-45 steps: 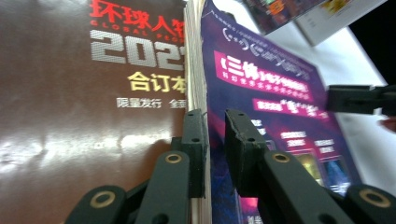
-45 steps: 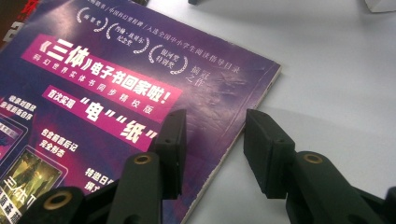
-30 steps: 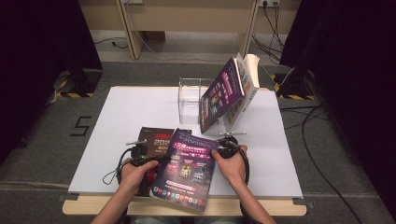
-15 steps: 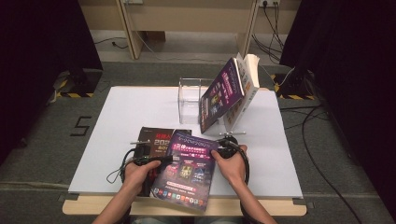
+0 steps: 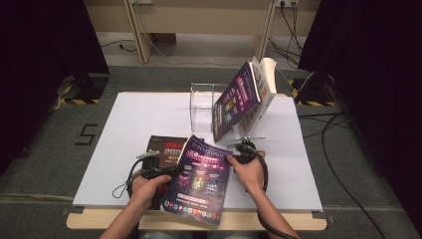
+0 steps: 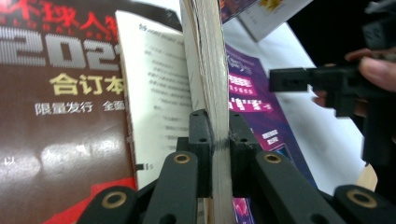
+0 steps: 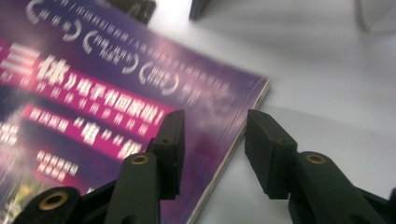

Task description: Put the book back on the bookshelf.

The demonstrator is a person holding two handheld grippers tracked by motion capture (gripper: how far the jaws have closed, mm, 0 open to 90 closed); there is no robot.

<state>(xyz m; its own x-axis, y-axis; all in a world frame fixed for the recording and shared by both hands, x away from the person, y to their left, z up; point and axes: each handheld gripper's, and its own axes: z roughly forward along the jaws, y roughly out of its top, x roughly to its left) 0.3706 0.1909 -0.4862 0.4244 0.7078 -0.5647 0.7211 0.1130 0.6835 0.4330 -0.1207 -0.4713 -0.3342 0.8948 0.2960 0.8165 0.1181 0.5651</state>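
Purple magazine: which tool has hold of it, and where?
Left tool clamps the purple magazine on its left page edge. Right tool, jaws open, straddles its right edge without gripping.

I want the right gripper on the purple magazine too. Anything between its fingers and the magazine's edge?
Nothing visible. The right gripper hangs open straddling the purple magazine's edge, above it, while the left gripper clamps the opposite edge.
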